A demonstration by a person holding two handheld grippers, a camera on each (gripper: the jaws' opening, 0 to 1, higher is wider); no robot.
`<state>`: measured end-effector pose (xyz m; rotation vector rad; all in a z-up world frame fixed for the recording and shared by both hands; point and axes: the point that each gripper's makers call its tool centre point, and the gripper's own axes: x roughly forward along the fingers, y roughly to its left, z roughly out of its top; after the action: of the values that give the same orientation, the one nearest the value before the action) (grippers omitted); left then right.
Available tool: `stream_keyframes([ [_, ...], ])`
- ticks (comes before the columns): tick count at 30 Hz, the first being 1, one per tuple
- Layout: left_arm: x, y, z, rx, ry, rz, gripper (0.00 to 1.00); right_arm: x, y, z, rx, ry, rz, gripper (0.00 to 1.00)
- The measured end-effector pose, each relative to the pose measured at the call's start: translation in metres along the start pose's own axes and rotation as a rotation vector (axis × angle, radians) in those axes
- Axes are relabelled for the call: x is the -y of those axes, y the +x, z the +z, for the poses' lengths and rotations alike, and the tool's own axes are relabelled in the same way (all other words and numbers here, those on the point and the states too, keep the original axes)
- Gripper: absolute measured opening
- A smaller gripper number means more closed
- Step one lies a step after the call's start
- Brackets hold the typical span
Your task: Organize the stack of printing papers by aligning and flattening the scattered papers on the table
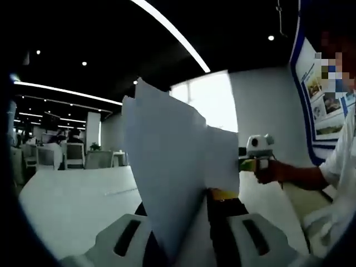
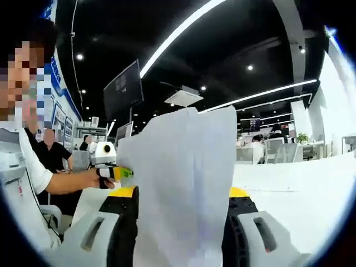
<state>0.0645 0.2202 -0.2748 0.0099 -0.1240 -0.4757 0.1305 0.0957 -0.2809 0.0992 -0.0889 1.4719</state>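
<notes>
Above table, both claws clamp upright papers.

the papers look thin, matt and smooth. the surface is smooth white with a slight sheen. the jaws look like matt grey plastic.
</notes>
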Motion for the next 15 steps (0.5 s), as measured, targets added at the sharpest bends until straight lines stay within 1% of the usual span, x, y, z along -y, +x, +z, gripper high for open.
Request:
stream_keyframes([
  [1, 0.0020, 0.0029, 0.0000, 0.000, 0.007, -0.003, 0.26, 0.0042, 0.0006, 0.0026, 0.015, -0.001, -0.026, 0.62],
  [2, 0.0026, 0.0048, 0.0001, 0.000, 0.018, 0.000, 0.26, 0.0050, 0.0004, 0.0042, 0.023, 0.007, -0.028, 0.64],
  [4, 0.0020, 0.0043, 0.0017, 0.004, 0.011, -0.002, 0.26, 0.0077, 0.0000, 0.0071, 0.036, 0.037, -0.039, 0.65],
  [5, 0.0018, 0.0047, 0.0024, 0.008, 0.000, -0.001, 0.26, 0.0077, 0.0003, 0.0071, 0.034, 0.039, -0.040, 0.66],
  [6, 0.0014, 0.0053, 0.0030, 0.010, -0.007, 0.000, 0.26, 0.0048, 0.0032, 0.0068, 0.033, 0.031, -0.042, 0.67],
  [7, 0.0023, 0.0064, 0.0027, 0.009, -0.006, -0.002, 0.25, 0.0023, 0.0056, 0.0051, 0.017, -0.019, -0.037, 0.69],
  [8, 0.0027, 0.0066, 0.0023, 0.007, -0.003, -0.004, 0.25, 0.0016, 0.0056, 0.0049, 0.010, -0.028, -0.035, 0.69],
  [10, 0.0018, 0.0053, 0.0015, 0.003, -0.011, -0.003, 0.24, 0.0044, 0.0027, 0.0110, 0.040, 0.016, -0.034, 0.65],
  [11, 0.0017, 0.0054, 0.0014, 0.004, -0.022, -0.006, 0.23, 0.0056, 0.0027, 0.0106, 0.038, 0.020, -0.035, 0.65],
  [12, 0.0022, 0.0059, 0.0011, 0.005, -0.025, -0.008, 0.20, 0.0059, 0.0035, 0.0100, 0.036, 0.021, -0.036, 0.65],
  [14, 0.0041, 0.0068, 0.0004, 0.005, -0.016, -0.018, 0.09, 0.0045, 0.0051, 0.0077, 0.022, 0.000, -0.031, 0.66],
  [15, 0.0049, 0.0068, 0.0002, 0.005, -0.012, -0.022, 0.06, 0.0024, 0.0053, 0.0072, 0.020, -0.003, -0.021, 0.66],
])
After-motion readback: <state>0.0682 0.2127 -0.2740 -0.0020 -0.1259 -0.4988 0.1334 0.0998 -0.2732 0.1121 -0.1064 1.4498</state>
